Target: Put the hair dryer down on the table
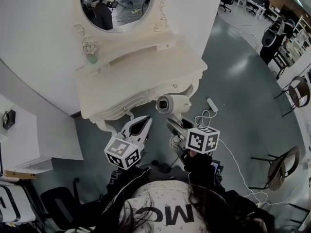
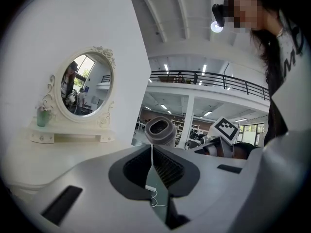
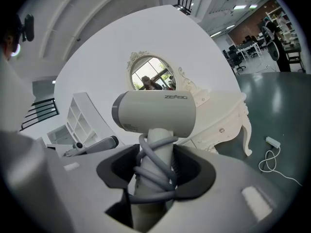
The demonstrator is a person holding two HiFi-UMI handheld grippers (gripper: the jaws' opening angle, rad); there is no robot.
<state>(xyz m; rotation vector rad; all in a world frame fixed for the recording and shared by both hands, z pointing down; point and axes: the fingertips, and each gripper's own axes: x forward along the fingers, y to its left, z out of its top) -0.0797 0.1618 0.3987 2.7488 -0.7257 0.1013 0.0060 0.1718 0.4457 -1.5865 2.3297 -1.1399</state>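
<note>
A pale grey hair dryer [image 1: 173,103] hangs in the air just off the front edge of the cream dressing table [image 1: 141,81]. My right gripper [image 1: 176,127] is shut on its handle, which stands upright with the grey cord wound around it [image 3: 155,174]. In the right gripper view the dryer's barrel [image 3: 155,111] lies crosswise above the right gripper [image 3: 156,154]. The left gripper [image 1: 147,119] is beside it on the left, shut and holding nothing. From the left gripper [image 2: 152,149] I see the dryer's open end [image 2: 160,131] facing me.
An oval mirror [image 1: 116,4] and a small green cup [image 1: 91,58] stand at the back of the table. A power strip with white cable [image 1: 212,104] lies on the floor at the right. Chairs [image 1: 282,166] stand further right, and a white shelf unit [image 1: 29,140] on the left.
</note>
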